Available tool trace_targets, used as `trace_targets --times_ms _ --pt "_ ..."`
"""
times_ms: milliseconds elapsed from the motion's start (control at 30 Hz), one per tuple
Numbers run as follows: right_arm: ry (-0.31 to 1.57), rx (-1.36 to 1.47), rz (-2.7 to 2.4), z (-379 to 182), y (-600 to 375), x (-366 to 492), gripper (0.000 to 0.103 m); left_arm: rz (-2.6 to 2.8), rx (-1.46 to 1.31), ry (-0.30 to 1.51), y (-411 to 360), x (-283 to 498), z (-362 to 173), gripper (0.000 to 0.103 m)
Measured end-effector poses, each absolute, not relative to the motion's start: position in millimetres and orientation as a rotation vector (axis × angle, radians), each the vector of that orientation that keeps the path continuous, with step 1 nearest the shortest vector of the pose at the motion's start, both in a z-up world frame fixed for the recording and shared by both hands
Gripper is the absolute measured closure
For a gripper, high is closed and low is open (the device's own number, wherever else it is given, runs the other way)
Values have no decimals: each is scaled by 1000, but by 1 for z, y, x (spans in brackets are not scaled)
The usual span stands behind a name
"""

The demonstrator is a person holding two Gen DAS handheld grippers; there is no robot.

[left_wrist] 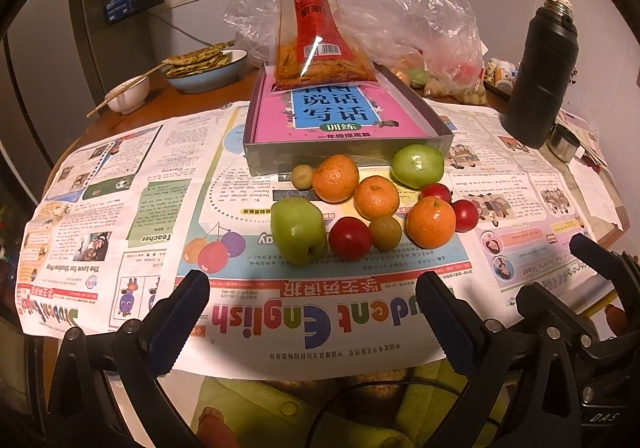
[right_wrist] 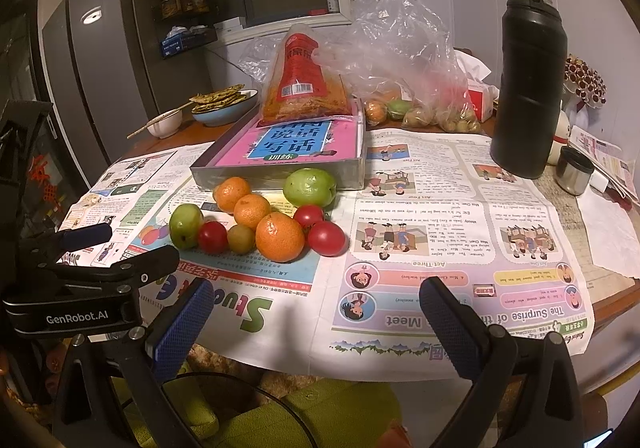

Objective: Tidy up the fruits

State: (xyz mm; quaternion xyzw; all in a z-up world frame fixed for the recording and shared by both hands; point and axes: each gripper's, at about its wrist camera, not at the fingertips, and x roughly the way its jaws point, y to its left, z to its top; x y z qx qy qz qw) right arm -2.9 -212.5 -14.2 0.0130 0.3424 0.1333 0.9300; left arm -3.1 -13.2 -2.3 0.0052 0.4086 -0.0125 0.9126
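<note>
A cluster of fruit lies on the newspaper in front of a grey box [left_wrist: 348,156] holding a pink book. It has two green apples [left_wrist: 298,230] [left_wrist: 418,166], three oranges [left_wrist: 431,222] [right_wrist: 279,237], three red tomatoes [left_wrist: 349,238] [right_wrist: 326,238] and two small olive-green fruits [left_wrist: 385,233]. My left gripper [left_wrist: 314,314] hangs open near the table's front edge, short of the fruit and holding nothing. At the same edge my right gripper [right_wrist: 316,324] stands open and empty, to the right of the left gripper [right_wrist: 120,250].
A snack bag [left_wrist: 320,48] leans on the book in the box. Clear plastic bags [right_wrist: 408,88] with more fruit lie behind it. A black thermos [right_wrist: 528,88] and a steel cup [right_wrist: 574,170] stand at the right. Bowls [left_wrist: 206,74] with flatbread and chopsticks sit back left.
</note>
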Motion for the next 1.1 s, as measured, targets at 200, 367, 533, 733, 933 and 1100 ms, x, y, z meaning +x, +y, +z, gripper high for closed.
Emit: trace_targets --times_ms 200,367,533,733,933,1100 --pt "704 28 274 -15 -212 -4 0 -31 13 845 -14 -3 -3 0" --pt "706 26 275 -16 -211 -4 0 -36 14 852 -14 -2 -5 0" --pt "710 25 281 -18 -211 -2 0 -41 15 856 -15 -1 -6 0" --pt "713 24 278 -19 -211 -1 0 -46 12 867 -14 1 -9 0" --pt "717 25 268 -20 -219 8 0 -42 4 890 -6 9 -13 0" --pt "732 20 249 -27 -229 25 0 -33 -1 932 10 26 -21 0"
